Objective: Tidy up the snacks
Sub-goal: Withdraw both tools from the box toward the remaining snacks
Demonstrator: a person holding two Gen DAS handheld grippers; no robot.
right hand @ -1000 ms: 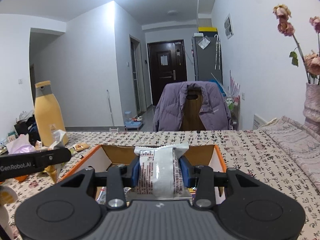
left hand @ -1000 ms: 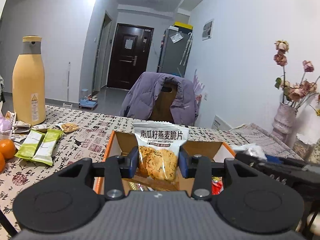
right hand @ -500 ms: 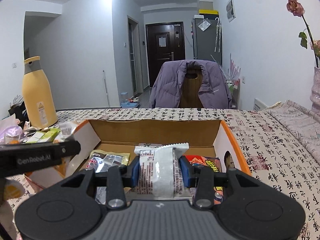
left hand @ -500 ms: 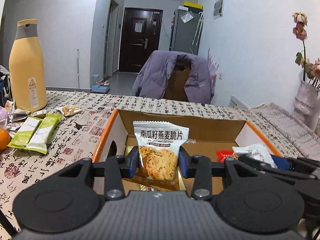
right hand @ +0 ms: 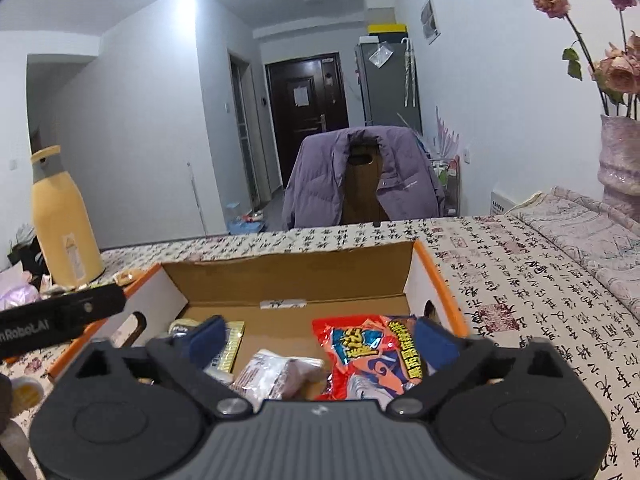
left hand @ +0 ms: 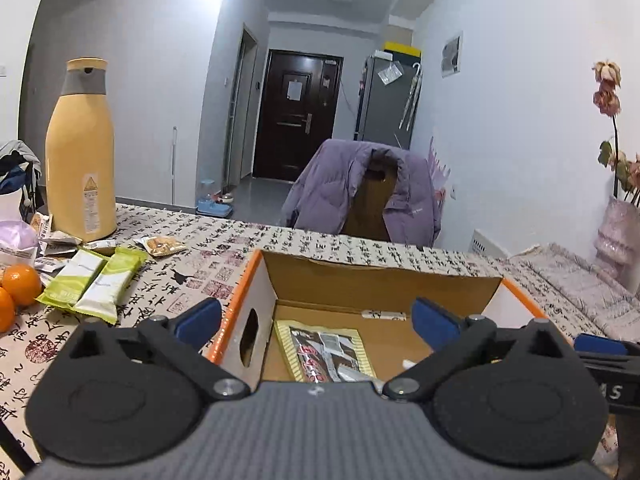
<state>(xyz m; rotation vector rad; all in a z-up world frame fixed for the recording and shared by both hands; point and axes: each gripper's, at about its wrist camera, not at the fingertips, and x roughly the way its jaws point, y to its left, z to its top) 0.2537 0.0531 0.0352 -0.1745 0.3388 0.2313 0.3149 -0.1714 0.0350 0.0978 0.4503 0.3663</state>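
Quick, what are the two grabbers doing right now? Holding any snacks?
Left hand-held gripper: open, holding nothing, over the orange-edged cardboard box.
Right hand-held gripper: open, holding nothing, above the red snack bag.

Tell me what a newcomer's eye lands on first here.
The open cardboard box with orange edges, centre table, holding a bright red snack packet at its right side. Next, the tall yellow bottle standing far left, with two green bars lying before it. Both tools hang open above the box.

White walls; dark door (left hand: 295,117); jacket-draped chair (left hand: 370,196).
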